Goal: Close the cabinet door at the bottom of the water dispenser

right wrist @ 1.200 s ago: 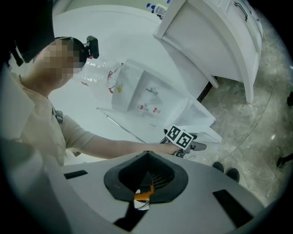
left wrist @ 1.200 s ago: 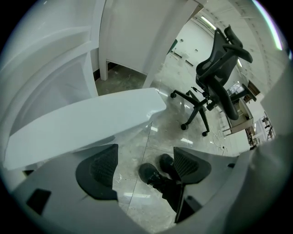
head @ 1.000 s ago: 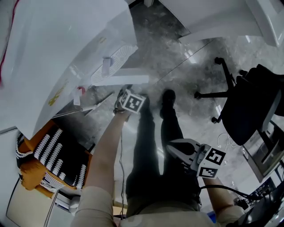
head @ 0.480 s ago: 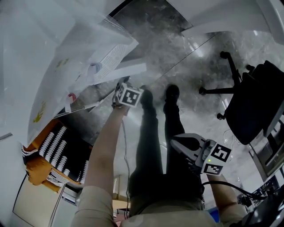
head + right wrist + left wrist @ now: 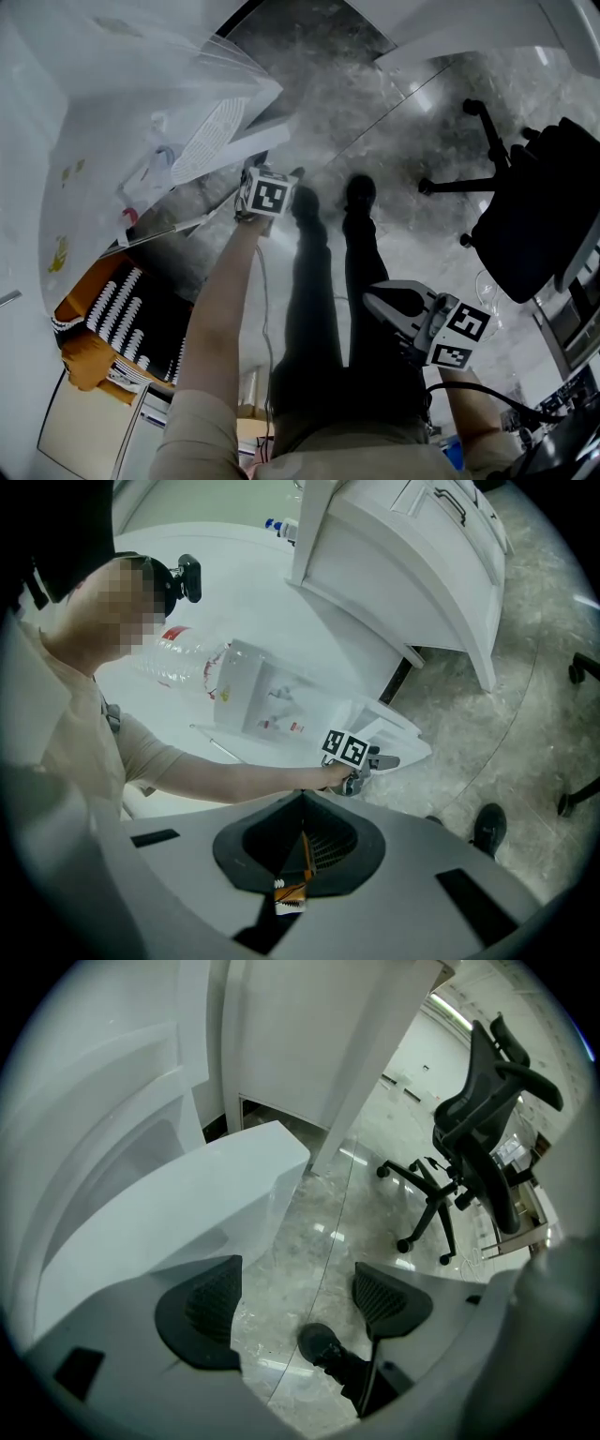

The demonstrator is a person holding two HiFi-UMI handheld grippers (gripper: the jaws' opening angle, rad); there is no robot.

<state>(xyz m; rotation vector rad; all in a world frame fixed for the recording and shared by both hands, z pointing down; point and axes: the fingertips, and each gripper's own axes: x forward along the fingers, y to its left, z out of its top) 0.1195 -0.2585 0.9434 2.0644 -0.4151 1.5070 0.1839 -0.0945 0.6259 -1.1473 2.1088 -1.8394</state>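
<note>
The white water dispenser (image 5: 122, 131) fills the head view's upper left, with a clear bottle (image 5: 178, 667) on top in the right gripper view. Its white bottom cabinet door (image 5: 187, 1213) stands partly swung out over the marble floor. My left gripper (image 5: 267, 192) reaches down to the door's outer edge. It is open (image 5: 291, 1312), with the door lying just beside its left pad (image 5: 202, 1316) and only floor and a shoe between the pads. My right gripper (image 5: 403, 314) hangs by the person's right thigh, away from the dispenser, shut (image 5: 302, 841) on nothing.
A black office chair (image 5: 534, 216) on castors stands to the right. An orange-and-black striped object (image 5: 112, 328) sits at the lower left beside the dispenser. White furniture (image 5: 450, 37) runs along the far side. The person's shoes (image 5: 356, 195) are planted just right of the door.
The left gripper has moved slightly up and left along with the door's edge, which now lies closer to the dispenser body. The right gripper has stayed about where it was.
</note>
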